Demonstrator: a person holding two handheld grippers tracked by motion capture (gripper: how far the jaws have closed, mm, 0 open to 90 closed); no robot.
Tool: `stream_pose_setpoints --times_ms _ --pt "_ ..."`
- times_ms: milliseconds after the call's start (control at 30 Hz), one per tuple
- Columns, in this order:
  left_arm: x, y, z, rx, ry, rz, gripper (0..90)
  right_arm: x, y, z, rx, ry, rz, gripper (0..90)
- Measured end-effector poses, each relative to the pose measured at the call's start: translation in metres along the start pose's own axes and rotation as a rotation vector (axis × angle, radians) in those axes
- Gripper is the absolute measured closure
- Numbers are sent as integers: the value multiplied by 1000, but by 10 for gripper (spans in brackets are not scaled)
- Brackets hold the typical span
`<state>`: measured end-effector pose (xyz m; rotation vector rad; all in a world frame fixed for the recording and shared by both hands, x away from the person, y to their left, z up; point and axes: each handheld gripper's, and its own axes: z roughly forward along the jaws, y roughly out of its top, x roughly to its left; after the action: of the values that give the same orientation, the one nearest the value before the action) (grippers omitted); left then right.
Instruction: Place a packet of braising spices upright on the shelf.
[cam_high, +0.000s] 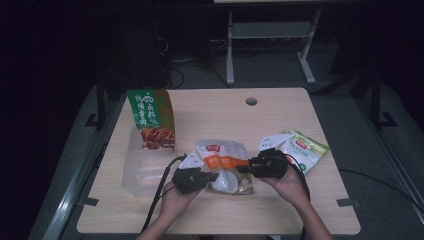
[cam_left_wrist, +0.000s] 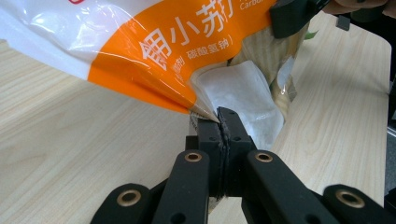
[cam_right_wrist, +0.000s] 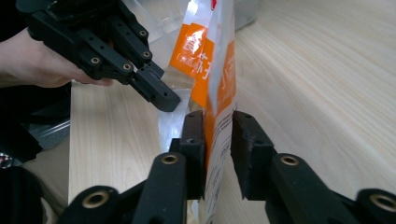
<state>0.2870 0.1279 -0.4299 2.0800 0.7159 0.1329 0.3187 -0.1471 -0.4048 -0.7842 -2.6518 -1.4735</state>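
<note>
we see a wooden table (cam_high: 300, 200) from above, and near its front edge lies an orange and white pouch (cam_high: 223, 162), held between two grippers. the person's hands come in from the bottom of the high view.

the left gripper (cam_left_wrist: 220, 122) is fully closed on one edge of the pouch. in the left gripper view its two black jaws are pressed together, and the thin sealed rim of the pouch is pinched between their tips. the pouch rises up and away from the jaws, with its orange band and printed letters above them, and a clear part with white content just behind.

the right gripper (cam_right_wrist: 218, 140) stands partly open. in the right gripper view the opposite edge of the pouch passes between its two jaws; the film lies against the left jaw, while a clear gap stays before the other jaw. so the pads do not press on the pouch here, and we cannot call it a grip. in the same view the left gripper shows farther off at the upper left, with a hand behind it, biting the far side of the pouch.

from the high view, a tall green packet (cam_high: 151, 118) stands at the back left of the table, on a clear plastic bag (cam_high: 137, 170). a light green and white packet (cam_high: 305, 149) lies to the right, just beside the right gripper. a black cable (cam_high: 159, 192) trails from the left gripper toward the front edge of the table.
</note>
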Motion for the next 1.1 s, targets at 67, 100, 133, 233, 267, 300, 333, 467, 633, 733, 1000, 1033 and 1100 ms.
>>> stream_pose_setpoints --times_ms 67,100,133,233,267,300,333,467,633,733,1000,1033,1100 --pt "0 0 0 2 1 5 892 -1 1 3 5 9 8 721" --pt "0 0 0 1 1 6 892 -1 1 3 5 9 8 721" --pt "-1 0 0 1 4 10 892 -1 2 4 7 11 11 725" --pt "-1 -1 -1 4 7 11 877 2 4 8 14 14 -8 886" --pt "-2 -1 -2 -1 12 11 867 3 5 8 16 5 -12 892" --pt "-3 -2 -4 1 13 15 848 3 5 8 13 6 -9 894" --pt "-3 -3 -5 3 14 14 813 3 4 7 7 11 -5 895" --pt "-6 -6 -13 0 19 17 713 4 2 3 -9 11 -5 896" --pt "-10 -9 -22 -6 21 23 635 9 3 0 -20 6 -26 898" --pt "-14 -11 -27 -18 19 23 589 11 4 -1 -26 6 -29 898" --pt "-21 -18 -37 -18 8 46 550 11 5 -7 -53 11 -26 899" --pt "-22 -19 -38 -16 2 44 543 12 5 -7 -53 7 -24 899" --pt "-23 -21 -39 -15 -5 50 529 12 7 -8 -63 10 -20 898"
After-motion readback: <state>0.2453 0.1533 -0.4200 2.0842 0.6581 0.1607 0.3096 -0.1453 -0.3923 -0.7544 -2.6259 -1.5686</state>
